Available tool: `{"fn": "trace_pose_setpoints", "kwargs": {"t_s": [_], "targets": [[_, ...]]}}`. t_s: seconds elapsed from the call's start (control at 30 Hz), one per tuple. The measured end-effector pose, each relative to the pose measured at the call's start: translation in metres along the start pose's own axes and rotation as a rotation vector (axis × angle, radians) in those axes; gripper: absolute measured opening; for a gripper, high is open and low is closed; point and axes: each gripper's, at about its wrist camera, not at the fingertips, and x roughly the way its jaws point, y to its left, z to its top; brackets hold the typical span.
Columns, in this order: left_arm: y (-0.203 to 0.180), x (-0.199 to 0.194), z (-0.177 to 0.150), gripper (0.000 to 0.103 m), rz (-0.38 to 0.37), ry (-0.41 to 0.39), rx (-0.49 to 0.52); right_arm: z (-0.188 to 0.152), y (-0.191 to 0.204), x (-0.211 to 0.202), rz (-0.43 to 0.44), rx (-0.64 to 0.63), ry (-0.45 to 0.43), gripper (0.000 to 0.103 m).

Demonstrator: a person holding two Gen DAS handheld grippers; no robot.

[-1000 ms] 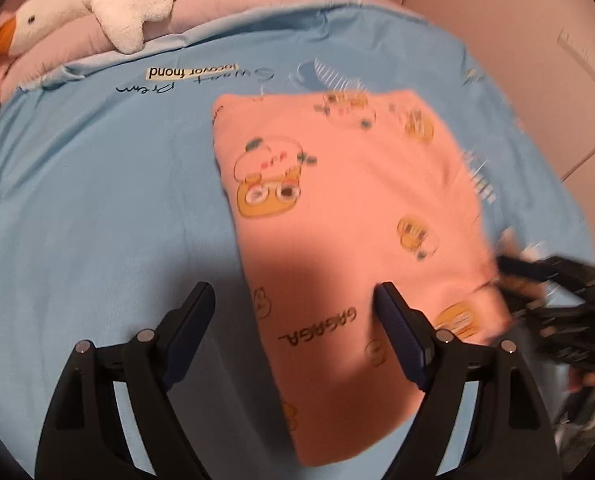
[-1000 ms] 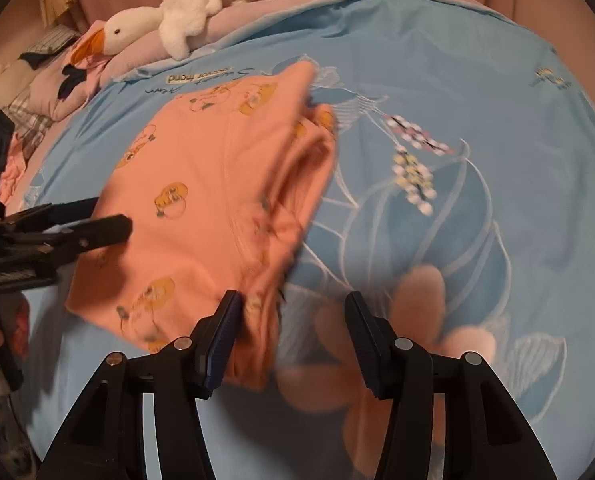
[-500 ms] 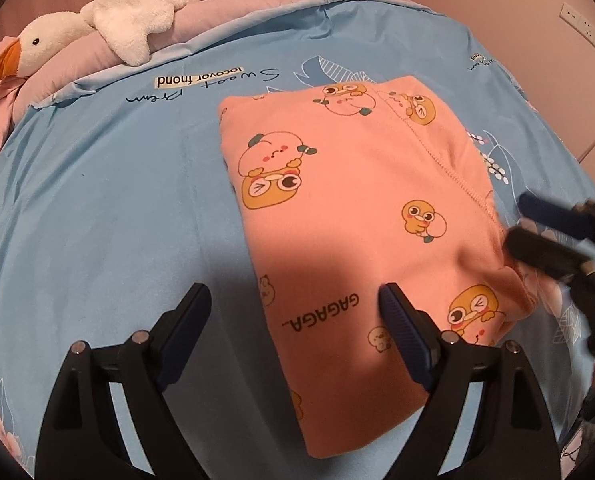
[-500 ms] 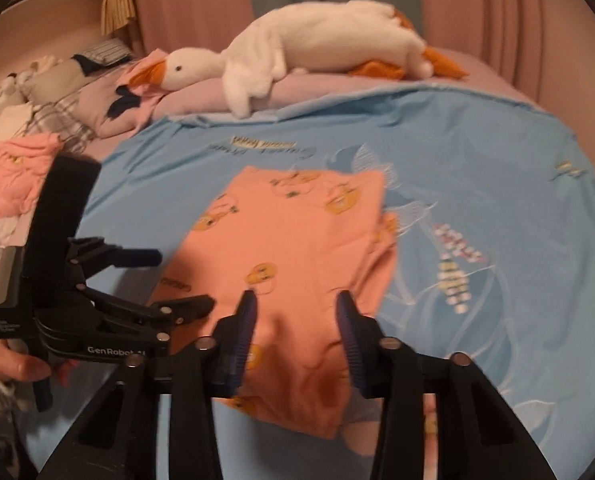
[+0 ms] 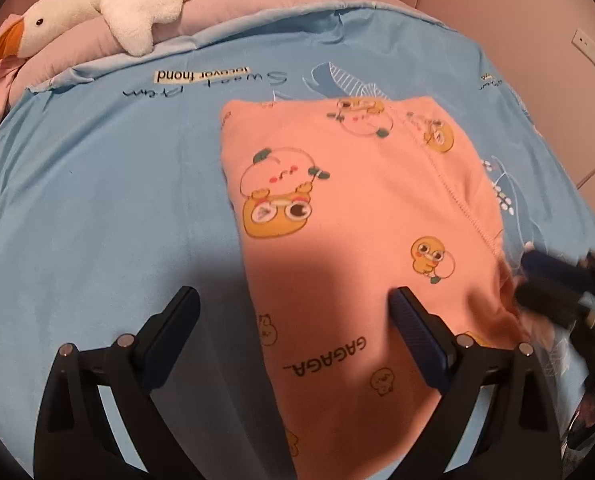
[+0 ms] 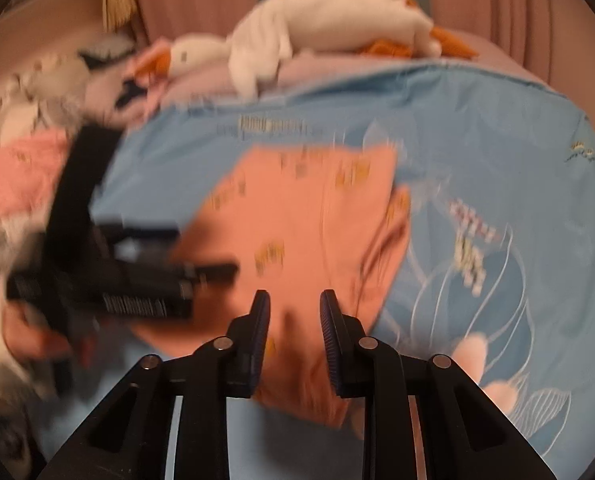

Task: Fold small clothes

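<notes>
A small peach-pink garment [image 5: 357, 220] printed with cartoon ducks lies folded flat on the blue bedsheet [image 5: 97, 200]. My left gripper [image 5: 293, 300] hovers over its near left edge. Its jaws are opening wide, one finger over the sheet and one over the fabric, and they grip nothing. In the blurred right wrist view my right gripper [image 6: 295, 304] hangs above the garment's [image 6: 297, 232] near right part. Its jaws are closing but a gap still shows, with fabric seen through it and nothing pinched. It appears blurred at the garment's right edge [image 5: 537, 276].
A white plush goose [image 5: 97, 12] lies on pink bedding along the far edge of the bed. A heap of other clothes [image 6: 17, 172] sits at the left. A hand [image 6: 29, 340] holds the left gripper [image 6: 185, 250]. A wall socket [image 5: 593, 52] is at the right.
The right gripper's jaws have narrowed and its view has lifted from the garment toward the headboard. The left jaws have spread wider. The garment now lies flatter.
</notes>
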Motion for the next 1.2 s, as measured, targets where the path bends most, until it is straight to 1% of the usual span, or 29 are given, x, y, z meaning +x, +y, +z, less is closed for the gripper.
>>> {"fn": "trace_pose_setpoints", "kwargs": {"t_s": [0.1, 0.17, 0.2, 0.3, 0.33, 0.37, 0.47, 0.53, 0.6, 0.63, 0.67, 0.7, 0.73, 0.8, 0.9, 1.0, 1.13, 1.2], "targets": [[-0.002, -0.008, 0.007, 0.100, -0.006, -0.037, -0.004, 0.015, 0.000, 0.004, -0.021, 0.019, -0.035, 0.026], [-0.003, -0.005, 0.011, 0.101, -0.005, -0.040, -0.006, 0.023, 0.000, 0.015, -0.017, 0.025, -0.044, 0.026], [-0.003, -0.001, 0.013, 0.102, -0.009, -0.031, -0.004, 0.025, -0.001, 0.022, -0.013, 0.035, -0.038, 0.026], [-0.004, 0.027, 0.011, 0.103, -0.020, 0.071, 0.019, 0.022, -0.006, 0.051, -0.022, 0.061, 0.036, 0.026], [-0.003, 0.030, 0.010, 0.103, -0.025, 0.071, 0.024, 0.020, -0.009, 0.060, -0.021, 0.072, 0.069, 0.026], [-0.002, 0.028, 0.009, 0.103, -0.036, 0.051, 0.030, 0.017, -0.012, 0.063, -0.008, 0.088, 0.069, 0.026], [0.006, 0.021, 0.011, 0.102, -0.088, 0.060, 0.005, 0.016, -0.015, 0.057, 0.020, 0.100, 0.051, 0.026], [0.015, 0.011, 0.011, 0.102, -0.102, 0.066, -0.024, 0.016, -0.018, 0.047, 0.034, 0.132, 0.047, 0.026], [0.023, -0.002, 0.010, 0.102, -0.117, 0.050, -0.052, 0.016, -0.020, 0.032, 0.048, 0.164, 0.035, 0.032], [0.028, -0.010, 0.010, 0.102, -0.130, 0.041, -0.070, 0.015, -0.022, 0.024, 0.054, 0.173, 0.024, 0.040], [0.034, -0.020, 0.009, 0.102, -0.147, 0.029, -0.091, 0.015, -0.022, 0.014, 0.053, 0.180, 0.011, 0.052], [0.038, -0.028, 0.007, 0.102, -0.156, 0.025, -0.108, 0.014, -0.023, 0.004, 0.039, 0.188, -0.003, 0.057], [0.042, -0.036, 0.006, 0.102, -0.161, 0.021, -0.127, 0.013, -0.025, 0.000, 0.027, 0.196, -0.012, 0.066], [0.046, -0.047, 0.001, 0.102, -0.161, 0.013, -0.145, 0.012, -0.028, -0.008, 0.017, 0.217, -0.025, 0.068], [0.052, -0.062, -0.005, 0.102, -0.146, 0.008, -0.169, 0.010, -0.033, -0.011, 0.043, 0.272, -0.007, 0.068], [0.054, -0.077, -0.006, 0.102, -0.154, 0.008, -0.190, 0.009, -0.035, -0.017, 0.070, 0.322, 0.007, 0.068], [0.047, -0.107, 0.000, 0.102, -0.145, -0.034, -0.163, 0.017, -0.027, -0.044, 0.098, 0.323, -0.039, 0.069], [0.046, -0.118, 0.002, 0.102, -0.162, -0.051, -0.164, 0.020, -0.024, -0.053, 0.103, 0.317, -0.054, 0.072]]}}
